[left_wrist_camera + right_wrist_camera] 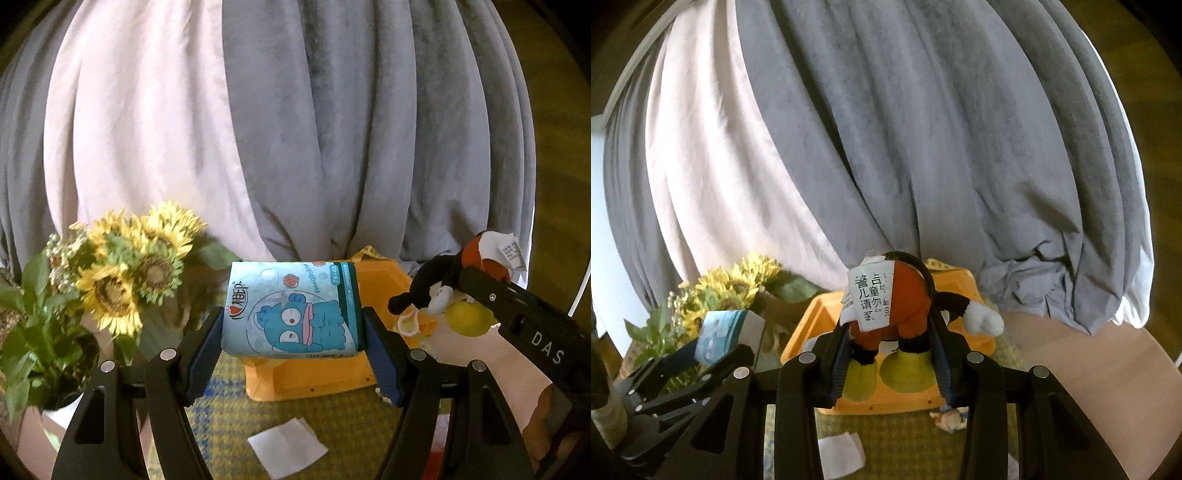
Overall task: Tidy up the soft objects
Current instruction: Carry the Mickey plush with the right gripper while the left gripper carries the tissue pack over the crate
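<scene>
Through my left wrist camera, my left gripper [291, 347] pinches a blue tissue pack [291, 310] between its pads, held in the air above the near edge of the orange tray [384, 284]; the tray sits on a yellow-green checked cloth [332, 417], with a white paper scrap [288, 445] lying nearer me; sunflowers [125, 273] stand at the cloth's left edge, grey curtains [332, 129] behind; at right my right gripper [476, 284] clamps a plush toy [443, 288].

Through my right wrist camera, my right gripper [890, 354] squeezes the plush toy [905, 314] by its orange body, white label [868, 295] facing me, yellow feet hanging over the tray [820, 317]; at left, my left gripper [713, 350] holds the tissue pack [720, 332] just beside the tray's left edge.
</scene>
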The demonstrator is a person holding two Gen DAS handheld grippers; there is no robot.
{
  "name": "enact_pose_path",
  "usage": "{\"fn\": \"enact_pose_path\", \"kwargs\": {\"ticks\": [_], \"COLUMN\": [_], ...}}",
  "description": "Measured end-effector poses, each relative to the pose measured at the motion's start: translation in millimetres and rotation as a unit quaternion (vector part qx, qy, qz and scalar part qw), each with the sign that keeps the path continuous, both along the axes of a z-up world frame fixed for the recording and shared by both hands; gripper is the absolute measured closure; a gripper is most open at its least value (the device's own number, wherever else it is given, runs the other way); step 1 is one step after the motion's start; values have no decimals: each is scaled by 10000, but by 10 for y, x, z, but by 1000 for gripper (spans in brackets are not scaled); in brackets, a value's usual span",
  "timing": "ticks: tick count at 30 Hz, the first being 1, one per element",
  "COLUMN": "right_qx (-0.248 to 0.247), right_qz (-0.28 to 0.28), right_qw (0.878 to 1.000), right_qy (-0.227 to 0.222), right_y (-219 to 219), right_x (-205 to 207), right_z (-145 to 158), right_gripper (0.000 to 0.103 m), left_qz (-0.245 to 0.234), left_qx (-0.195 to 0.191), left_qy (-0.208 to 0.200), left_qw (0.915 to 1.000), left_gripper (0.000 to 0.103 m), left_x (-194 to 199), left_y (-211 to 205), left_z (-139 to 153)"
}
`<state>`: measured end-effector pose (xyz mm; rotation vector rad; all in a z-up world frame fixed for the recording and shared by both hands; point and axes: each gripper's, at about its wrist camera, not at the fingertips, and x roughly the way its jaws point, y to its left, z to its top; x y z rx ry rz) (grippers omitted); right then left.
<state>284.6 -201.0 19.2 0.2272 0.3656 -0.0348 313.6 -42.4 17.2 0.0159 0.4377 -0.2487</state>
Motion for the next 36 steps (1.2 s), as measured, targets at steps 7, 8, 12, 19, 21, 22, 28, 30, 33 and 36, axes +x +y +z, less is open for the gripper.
{"fn": "enact_pose_path", "kwargs": {"ticks": [7, 8, 12, 19, 21, 22, 28, 30, 33, 36], "right_qx": [-22, -18, -27, -109, -145, -145, -110, -114, -111, -120], "right_qz": [-8, -6, 0, 22, 32, 39, 102, 110, 133, 136], "right_qw": [10000, 10000, 10000, 9999, 9999, 9999, 9995, 9991, 9985, 9979], "right_qy": [-8, -3, 14, 1, 33, 52, 283, 381, 518, 617], "right_y": [-39, -41, -60, -99, -106, -109, -151, -158, -177, -193], "right_x": [203, 222, 340, 586, 672, 710, 973, 1068, 1187, 1272], "right_z": [22, 20, 24, 30, 7, -5, -132, -184, -259, -334], "right_gripper": [63, 63, 63, 63, 63, 63, 63, 63, 63, 63], "left_qz": [-53, -67, -84, -61, -45, -41, -44, -52, -75, -90], "left_qx": [45, 55, 76, 63, 80, 96, 189, 219, 270, 332], "left_qy": [-69, -73, -64, -25, 4, 21, 158, 233, 354, 469], "left_qw": [10000, 9999, 9999, 10000, 10000, 9999, 9997, 9995, 9990, 9983], "left_gripper": [32, 32, 32, 32, 32, 32, 32, 32, 32, 32], "left_x": [238, 273, 392, 608, 695, 737, 973, 1044, 1165, 1250], "left_y": [-79, -92, -130, -147, -152, -156, -197, -213, -249, -285], "left_z": [42, 46, 52, 33, 13, 0, -115, -174, -269, -368]}}
